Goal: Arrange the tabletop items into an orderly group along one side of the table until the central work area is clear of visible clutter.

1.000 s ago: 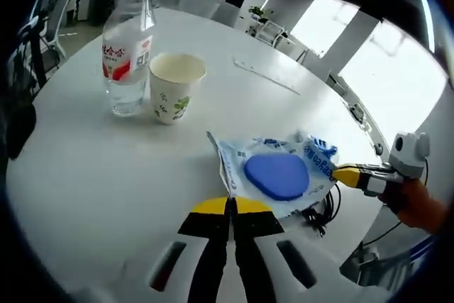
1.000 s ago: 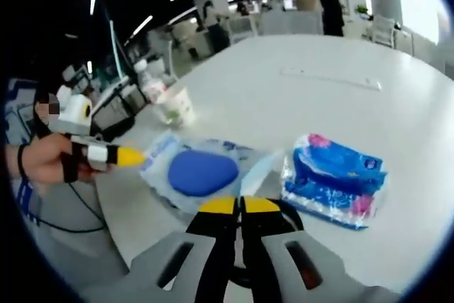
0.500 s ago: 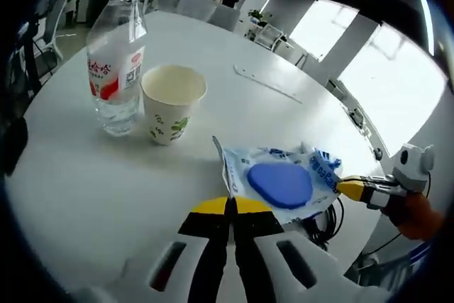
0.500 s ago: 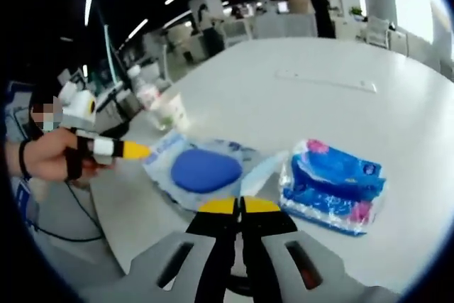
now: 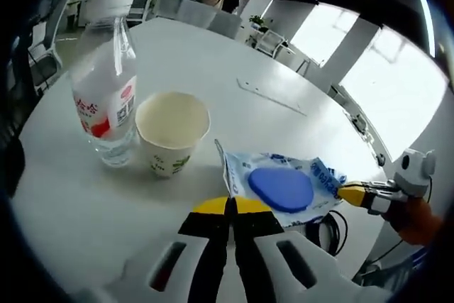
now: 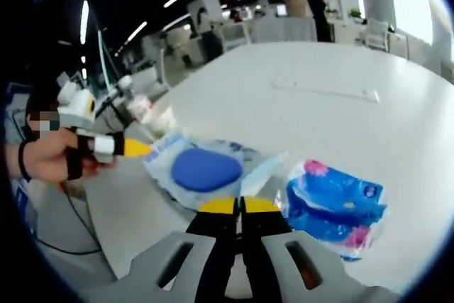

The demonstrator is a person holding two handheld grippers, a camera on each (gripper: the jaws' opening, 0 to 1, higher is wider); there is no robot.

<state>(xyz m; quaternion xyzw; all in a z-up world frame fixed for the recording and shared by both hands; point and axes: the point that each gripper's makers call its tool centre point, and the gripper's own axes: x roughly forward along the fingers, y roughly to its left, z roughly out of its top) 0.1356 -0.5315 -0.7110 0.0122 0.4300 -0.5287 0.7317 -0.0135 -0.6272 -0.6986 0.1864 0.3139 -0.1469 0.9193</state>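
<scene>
Both grippers' jaws look together: my left gripper (image 5: pixel 230 207) and right gripper (image 6: pixel 241 207) pinch opposite edges of the blue-pad packet (image 5: pixel 282 188), steering it beside paper cup (image 5: pixel 172 130) and water bottle (image 5: pixel 105 101).

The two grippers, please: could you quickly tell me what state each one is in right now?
Left gripper: jaws shut on the wet wipes pack.
Right gripper: jaws shut on the same pack's opposite edge.
</scene>
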